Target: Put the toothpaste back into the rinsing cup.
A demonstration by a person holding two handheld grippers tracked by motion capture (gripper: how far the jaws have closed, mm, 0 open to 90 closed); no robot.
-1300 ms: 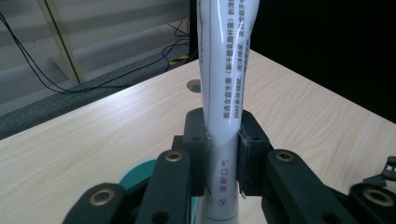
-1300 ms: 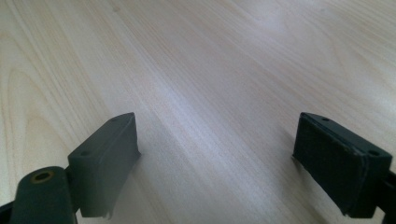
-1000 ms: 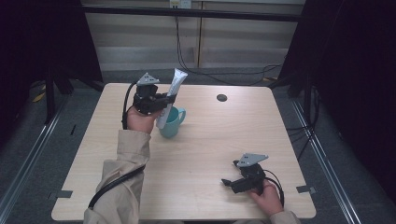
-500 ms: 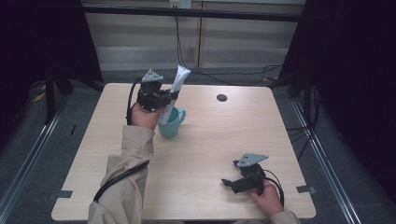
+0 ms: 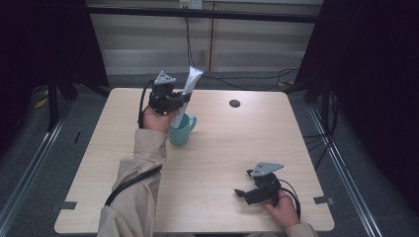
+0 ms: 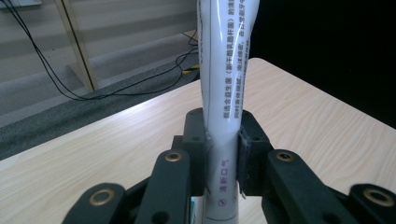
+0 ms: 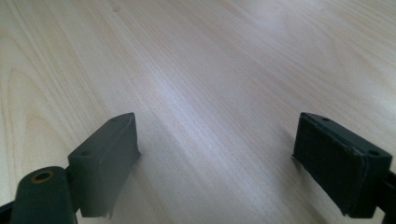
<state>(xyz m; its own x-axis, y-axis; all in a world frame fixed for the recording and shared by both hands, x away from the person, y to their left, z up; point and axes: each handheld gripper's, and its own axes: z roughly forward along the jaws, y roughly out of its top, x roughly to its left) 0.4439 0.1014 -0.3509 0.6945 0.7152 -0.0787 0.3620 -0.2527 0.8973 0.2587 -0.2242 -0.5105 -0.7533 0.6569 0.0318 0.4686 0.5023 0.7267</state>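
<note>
The white squeeze tube w/ printed text [image 5: 188, 89] stands nearly upright, tilted a little, w/ its lower end just above or inside the teal ceramic mug [image 5: 181, 130]; can't tell from the high view whether the tip is already past the rim. In the left gripper view the tube [image 6: 223, 93] rises straight up between the fingers, and the mug sits directly below it.

Risks, as I judge them: the grip sits low on a soft tube, so the long upper part could lean or slide if the hold loosens too soon, and the tube would tip off the mug's rim onto the pale wooden worktop [image 5: 237, 143]. Squeezing harder could dent the tube or push its contents out. If the tube comes down off-centre it could catch the rim and knock the mug, which stands free and looks light.

Left gripper [image 5: 170, 101]: fingers [image 6: 194, 140] closed to the tube's width, pads pressed on both sides of it, directly above the mug. Right gripper [image 5: 247, 193]: well away from the mug, toward the near right corner, low over the bare worktop; its fingers [image 7: 105, 158] are spread wide w/ nothing between them, holding nothing.
</note>
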